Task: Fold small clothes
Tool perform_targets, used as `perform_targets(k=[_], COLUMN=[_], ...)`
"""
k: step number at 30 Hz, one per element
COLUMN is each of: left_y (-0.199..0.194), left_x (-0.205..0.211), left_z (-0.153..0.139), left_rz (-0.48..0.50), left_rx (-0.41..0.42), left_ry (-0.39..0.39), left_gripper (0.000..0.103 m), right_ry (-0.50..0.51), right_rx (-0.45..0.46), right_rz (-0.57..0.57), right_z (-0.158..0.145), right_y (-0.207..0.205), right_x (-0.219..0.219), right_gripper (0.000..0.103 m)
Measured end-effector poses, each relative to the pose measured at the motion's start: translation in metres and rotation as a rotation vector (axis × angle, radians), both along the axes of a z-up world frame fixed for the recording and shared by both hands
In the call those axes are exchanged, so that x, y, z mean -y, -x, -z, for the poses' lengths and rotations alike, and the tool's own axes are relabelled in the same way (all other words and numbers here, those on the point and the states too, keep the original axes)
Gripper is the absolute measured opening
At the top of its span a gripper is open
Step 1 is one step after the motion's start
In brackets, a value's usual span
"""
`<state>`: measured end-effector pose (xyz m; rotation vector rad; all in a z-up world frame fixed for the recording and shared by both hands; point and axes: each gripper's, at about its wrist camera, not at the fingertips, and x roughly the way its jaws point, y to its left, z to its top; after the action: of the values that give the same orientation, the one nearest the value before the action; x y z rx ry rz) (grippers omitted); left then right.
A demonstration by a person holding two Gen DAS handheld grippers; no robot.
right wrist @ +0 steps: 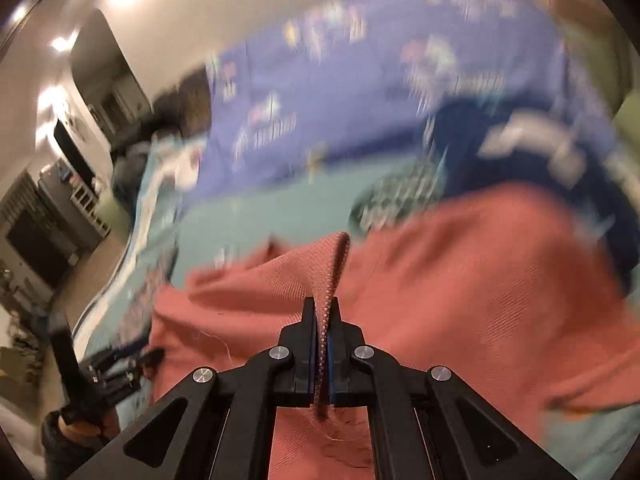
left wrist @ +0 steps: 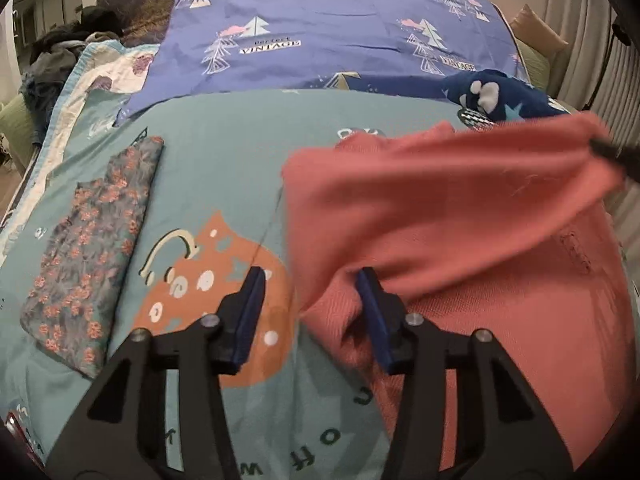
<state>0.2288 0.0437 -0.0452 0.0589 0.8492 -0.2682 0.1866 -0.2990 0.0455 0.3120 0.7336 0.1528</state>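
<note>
A coral-pink knit garment (left wrist: 460,216) lies on the right half of the bed, its far part lifted into a loose fold. My left gripper (left wrist: 310,280) is open at the garment's left edge. Its right finger (left wrist: 370,300) sits against the cloth under the fold, and its left finger is over bare bedcover. My right gripper (right wrist: 322,304) is shut on a raised ridge of the coral garment (right wrist: 460,272), which stands up between the pads. Its dark tip (left wrist: 612,154) shows at the cloth's far right corner. The left gripper (right wrist: 116,364) appears low on the left in the right wrist view.
A folded floral garment (left wrist: 92,248) lies flat on the left of the teal bedcover (left wrist: 224,148). A navy garment with stars (left wrist: 500,96) is bunched behind the coral one. A blue tree-print sheet (left wrist: 320,32) covers the far bed. Dark clothes (left wrist: 60,60) are piled far left.
</note>
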Motion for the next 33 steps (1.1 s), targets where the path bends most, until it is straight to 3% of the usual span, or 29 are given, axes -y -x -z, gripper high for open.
perform_targets(k=[4, 8, 11, 14, 17, 19, 23, 26, 27, 28, 30, 31, 32, 33], left_y=[0.012, 0.009, 0.000, -0.017, -0.041, -0.055, -0.063, -0.057, -0.056, -0.054, -0.050, -0.048, -0.045, -0.043], left_x=[0.003, 0.005, 0.006, 0.008, 0.010, 0.008, 0.002, 0.003, 0.003, 0.003, 0.006, 0.008, 0.011, 0.014], left_z=[-0.010, -0.013, -0.015, -0.015, -0.010, -0.005, 0.003, 0.005, 0.006, 0.007, 0.006, 0.005, 0.004, 0.002], left_rz=[0.052, 0.062, 0.042, 0.045, 0.006, -0.022, -0.021, 0.007, 0.018, 0.035, 0.070, 0.091, 0.109, 0.127], left_rx=[0.022, 0.007, -0.011, -0.042, -0.064, -0.083, -0.127, -0.125, -0.128, -0.133, -0.133, -0.126, -0.110, -0.095], left_ry=[0.043, 0.089, 0.108, 0.153, 0.151, 0.164, 0.265, 0.289, 0.298, 0.311, 0.326, 0.325, 0.312, 0.285], left_gripper=[0.051, 0.052, 0.052, 0.056, 0.058, 0.058, 0.058, 0.058, 0.058, 0.058, 0.058, 0.051, 0.038, 0.005], right_ry=[0.052, 0.037, 0.040, 0.057, 0.084, 0.124, 0.215, 0.234, 0.245, 0.262, 0.279, 0.278, 0.285, 0.306], right_rx=[-0.012, -0.139, -0.173, -0.175, -0.178, -0.175, -0.072, -0.016, -0.015, -0.027, -0.081, -0.104, -0.125, -0.136], right_rz=[0.072, 0.067, 0.064, 0.060, 0.084, 0.135, 0.167, 0.063, -0.002, -0.095, -0.334, -0.411, -0.480, -0.515], right_z=[-0.012, 0.027, 0.044, 0.046, 0.041, 0.034, 0.003, -0.019, -0.022, -0.023, -0.013, -0.007, 0.003, 0.011], right_y=[0.010, 0.002, 0.006, 0.009, 0.010, 0.014, 0.016, -0.003, -0.014, -0.028, -0.061, -0.075, -0.093, -0.106], right_x=[0.030, 0.041, 0.046, 0.047, 0.049, 0.051, 0.042, 0.017, 0.003, -0.014, -0.056, -0.073, -0.093, -0.106], right_gripper=[0.003, 0.004, 0.005, 0.008, 0.017, 0.029, 0.031, 0.032, 0.040, 0.049, 0.050, 0.050, 0.049, 0.049])
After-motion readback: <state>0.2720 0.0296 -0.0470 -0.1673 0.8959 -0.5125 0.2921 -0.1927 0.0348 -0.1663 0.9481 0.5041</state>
